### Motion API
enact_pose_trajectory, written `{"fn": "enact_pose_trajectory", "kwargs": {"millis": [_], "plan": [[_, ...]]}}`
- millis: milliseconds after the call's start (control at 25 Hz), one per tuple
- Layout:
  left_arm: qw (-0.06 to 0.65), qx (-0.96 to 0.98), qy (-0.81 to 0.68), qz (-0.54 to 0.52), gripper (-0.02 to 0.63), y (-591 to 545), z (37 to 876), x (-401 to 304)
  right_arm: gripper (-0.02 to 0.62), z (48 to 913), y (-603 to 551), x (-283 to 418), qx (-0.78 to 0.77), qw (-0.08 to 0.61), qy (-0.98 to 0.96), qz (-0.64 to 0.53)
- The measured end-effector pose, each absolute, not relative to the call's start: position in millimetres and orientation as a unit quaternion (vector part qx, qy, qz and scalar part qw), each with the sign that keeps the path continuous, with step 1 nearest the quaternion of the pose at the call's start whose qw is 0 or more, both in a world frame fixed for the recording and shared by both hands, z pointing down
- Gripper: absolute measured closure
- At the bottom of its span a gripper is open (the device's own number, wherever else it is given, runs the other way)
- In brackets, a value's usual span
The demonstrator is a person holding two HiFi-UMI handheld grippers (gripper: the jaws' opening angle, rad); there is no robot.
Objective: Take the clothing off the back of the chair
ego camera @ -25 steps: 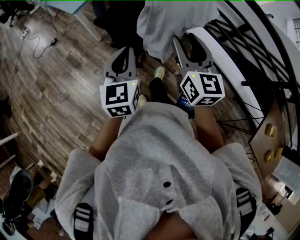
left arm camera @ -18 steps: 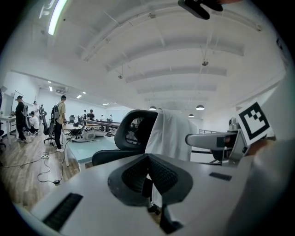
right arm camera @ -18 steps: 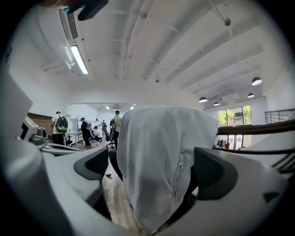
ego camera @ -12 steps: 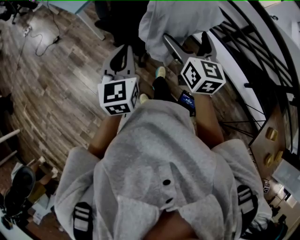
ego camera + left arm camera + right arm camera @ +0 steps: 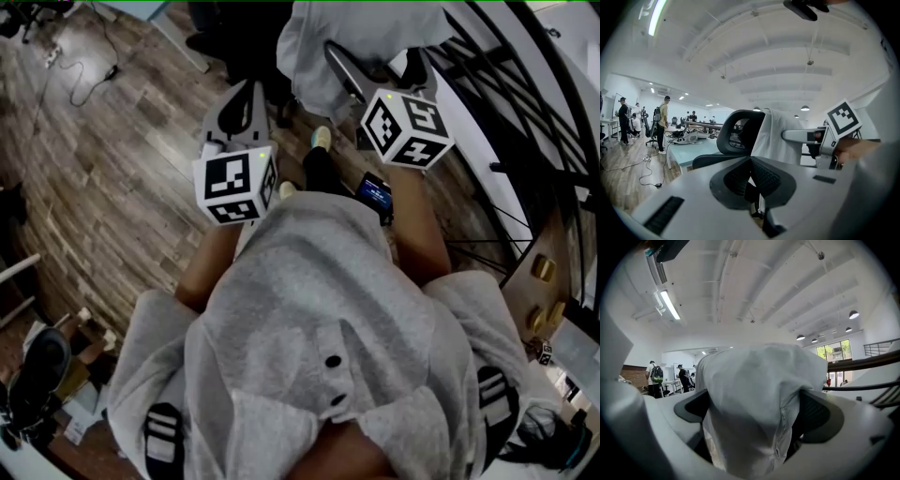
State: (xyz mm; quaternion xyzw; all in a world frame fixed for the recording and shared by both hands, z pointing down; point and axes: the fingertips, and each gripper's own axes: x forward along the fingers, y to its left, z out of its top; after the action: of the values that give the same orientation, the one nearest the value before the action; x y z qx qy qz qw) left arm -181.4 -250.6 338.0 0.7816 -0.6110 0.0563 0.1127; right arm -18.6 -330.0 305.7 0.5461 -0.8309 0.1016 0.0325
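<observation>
- Your right gripper (image 5: 757, 420) is wide apart with the white shirt (image 5: 759, 376) bunched between its jaws, so clamp on a thick fold.
- Your left gripper (image 5: 750, 164) is pinched together and empty, facing the chair back (image 5: 736, 133).
- The shirt drapes over that back, so lift it up, not sideways.

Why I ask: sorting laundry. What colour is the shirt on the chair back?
The shirt is plain white, clearest in the right gripper view.
</observation>
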Motion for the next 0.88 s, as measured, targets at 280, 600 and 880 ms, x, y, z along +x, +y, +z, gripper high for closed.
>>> {"fn": "enact_pose_trajectory", "kwargs": {"millis": [280, 600, 880], "plan": [[0.109, 0.776, -0.619, 0.059, 0.597, -248, 335, -188, 0.009, 304, -349, -42, 0.533, 0.027, -0.839, 0.106], [0.112, 0.771, -0.624, 0.057, 0.597, -248, 336, -199, 0.012, 309, -366, -73, 0.488, 0.043, -0.865, 0.107], [0.108, 0.770, -0.627, 0.055, 0.596, -248, 331, -202, 0.249, 292, -344, -76, 0.472, 0.060, -0.879, 0.026]]}}
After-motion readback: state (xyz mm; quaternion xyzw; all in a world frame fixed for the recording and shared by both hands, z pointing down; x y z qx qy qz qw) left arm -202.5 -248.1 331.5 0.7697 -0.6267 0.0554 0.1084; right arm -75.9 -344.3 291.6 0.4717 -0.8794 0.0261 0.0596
